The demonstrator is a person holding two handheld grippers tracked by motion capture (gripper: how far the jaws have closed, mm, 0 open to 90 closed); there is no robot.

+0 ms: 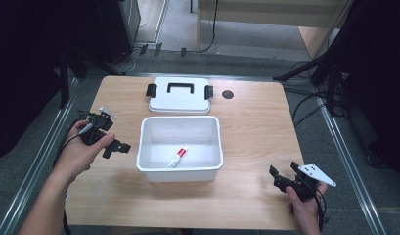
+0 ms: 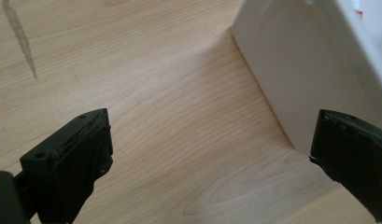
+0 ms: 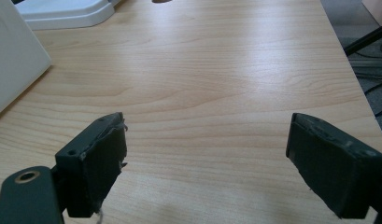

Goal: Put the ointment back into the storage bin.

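Note:
A white open box (image 1: 147,147) stands mid-table with a white tube with a red cap (image 1: 177,157) lying on its floor. Its lid (image 1: 179,94), with a black handle and clips, lies flat just behind it. My left gripper (image 1: 113,134) hovers left of the box, open and holding nothing. In the left gripper view, that gripper (image 2: 211,123) looks down on bare wood, with the box's outer wall (image 2: 291,70) to the right. My right gripper (image 1: 284,172) sits near the table's front right corner, open. In the right gripper view, its jaws (image 3: 207,122) stand wide over bare wood.
The wooden table (image 1: 256,132) has a small dark round hole (image 1: 228,94) right of the lid. Metal rails run along both sides of the table. Tripod legs and cables (image 1: 329,83) lie on the floor at the right. The box corner (image 3: 11,60) and lid (image 3: 67,11) show far left.

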